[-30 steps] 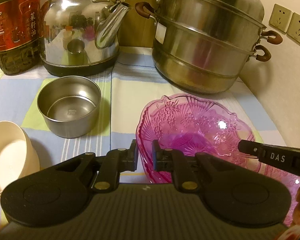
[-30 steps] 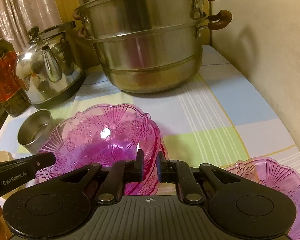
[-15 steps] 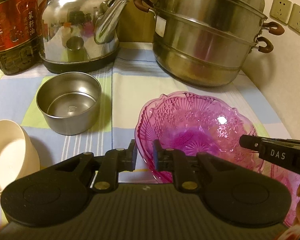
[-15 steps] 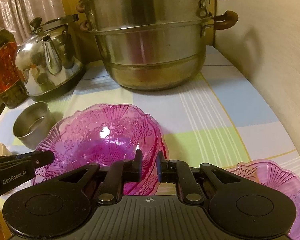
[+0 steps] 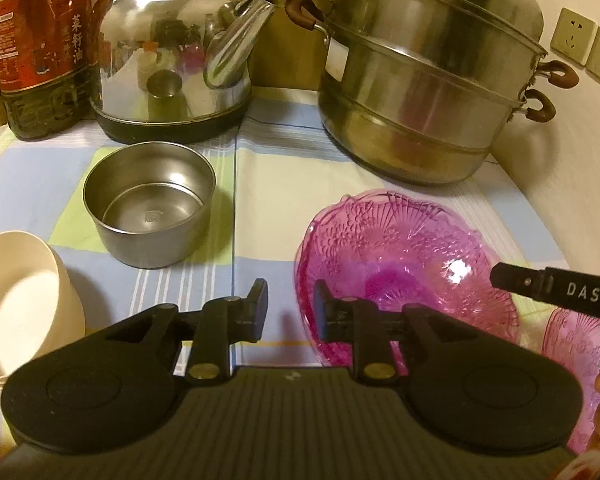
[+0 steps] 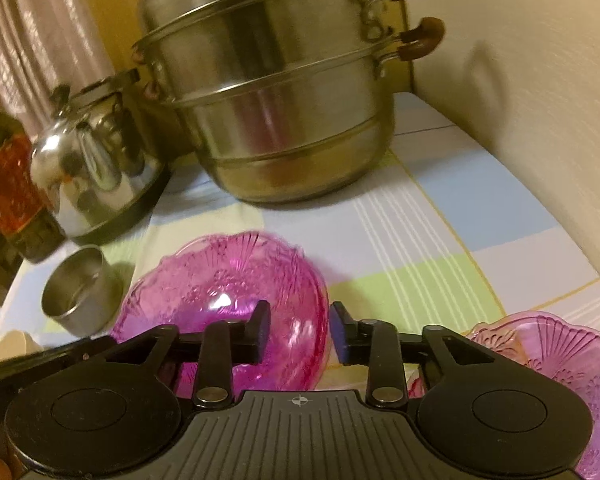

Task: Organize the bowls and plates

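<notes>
A pink cut-glass bowl (image 5: 404, 264) rests on the checked tablecloth; it also shows in the right wrist view (image 6: 228, 300). My left gripper (image 5: 290, 306) is open at its near-left rim, with the rim between the jaws. My right gripper (image 6: 298, 330) is open at its near-right rim. A second pink bowl (image 6: 556, 360) lies at the right and also shows in the left wrist view (image 5: 576, 360). A steel bowl (image 5: 150, 204) sits left of centre. A stack of cream bowls (image 5: 20, 304) is at the left edge.
A large steel steamer pot (image 5: 428, 76) stands at the back right and a steel kettle (image 5: 172, 52) at the back left beside an oil bottle (image 5: 36, 40). A wall with sockets (image 5: 588, 44) bounds the right side.
Both grippers have opened: they were shut on the pink bowl's rim, and the bowl now rests on the cloth. The right wrist view has tilted.
</notes>
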Tool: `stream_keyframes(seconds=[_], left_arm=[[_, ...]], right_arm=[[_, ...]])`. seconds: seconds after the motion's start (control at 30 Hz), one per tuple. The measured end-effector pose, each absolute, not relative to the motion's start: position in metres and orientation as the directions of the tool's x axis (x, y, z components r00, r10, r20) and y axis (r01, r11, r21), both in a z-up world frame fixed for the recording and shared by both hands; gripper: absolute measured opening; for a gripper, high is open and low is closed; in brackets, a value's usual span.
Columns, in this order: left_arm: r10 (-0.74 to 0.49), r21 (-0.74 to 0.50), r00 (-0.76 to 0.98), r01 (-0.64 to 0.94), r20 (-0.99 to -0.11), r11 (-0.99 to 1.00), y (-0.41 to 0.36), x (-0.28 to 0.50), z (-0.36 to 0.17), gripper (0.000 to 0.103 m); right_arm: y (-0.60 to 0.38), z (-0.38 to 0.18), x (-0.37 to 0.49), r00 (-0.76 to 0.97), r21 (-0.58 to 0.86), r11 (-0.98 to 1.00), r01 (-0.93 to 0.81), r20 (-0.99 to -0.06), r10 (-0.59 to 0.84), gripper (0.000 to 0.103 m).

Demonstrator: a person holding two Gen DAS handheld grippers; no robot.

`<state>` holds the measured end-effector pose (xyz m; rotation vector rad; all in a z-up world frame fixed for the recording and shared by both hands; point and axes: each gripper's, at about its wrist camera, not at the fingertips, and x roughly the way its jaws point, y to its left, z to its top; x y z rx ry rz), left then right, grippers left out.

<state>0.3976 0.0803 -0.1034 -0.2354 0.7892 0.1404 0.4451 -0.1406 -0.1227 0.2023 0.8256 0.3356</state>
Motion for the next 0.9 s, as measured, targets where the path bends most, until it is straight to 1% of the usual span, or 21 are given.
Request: stream_keyframes(seconds=[0.13,0.27,0.43,0.47,0.5,0.57,0.77,0.9], left_arm=[[0.038,-0.163,0.702,-0.217,-0.711,0.962,0.081,0.396,-0.101,0.021],[0.03,-0.185,0.711,-0.223,-0.703,0.957,0.085,0.394,-0.098,0.021],[0.016,-0.212,0.716,-0.228,-0.697,0.95,0.089,0.393,-0.095,0.021],[0.015,-0.214,0.717,-0.228,-0.697,0.95,0.089,0.393,-0.095,0.021],[0.016,-0.214,0.716,-0.229,-0.697,0.95,0.089,0.393,-0.095,0.021],[0.016,-0.211,0.715,-0.228,-0.699,0.95,0.089,0.393,-0.095,0.021],[0.017,-0.211,0.713,-0.23,-0.701,0.95,0.089,0.394,-0.097,0.021],[0.012,-0.226,0.727,-0.229,-0.687,0.947,0.09,0.392,-0.092,0.021]], right_arm=[[-0.148,-0.118,0.446,0.649,0.313,0.929,-0.196,-0.669,0.362,0.035],[-0.162,-0.116,0.448,0.658,0.354,0.924,-0.145,-0.663,0.357,0.035],[-0.171,-0.116,0.449,0.649,0.381,0.917,-0.121,-0.668,0.363,0.034],[-0.171,-0.116,0.449,0.643,0.387,0.914,-0.122,-0.671,0.369,0.033],[-0.171,-0.116,0.449,0.639,0.39,0.912,-0.123,-0.672,0.374,0.028],[-0.169,-0.117,0.449,0.63,0.391,0.912,-0.128,-0.678,0.379,0.022],[-0.164,-0.12,0.448,0.615,0.385,0.912,-0.141,-0.688,0.386,0.022],[-0.172,-0.113,0.446,0.637,0.41,0.903,-0.128,-0.664,0.392,0.022]])
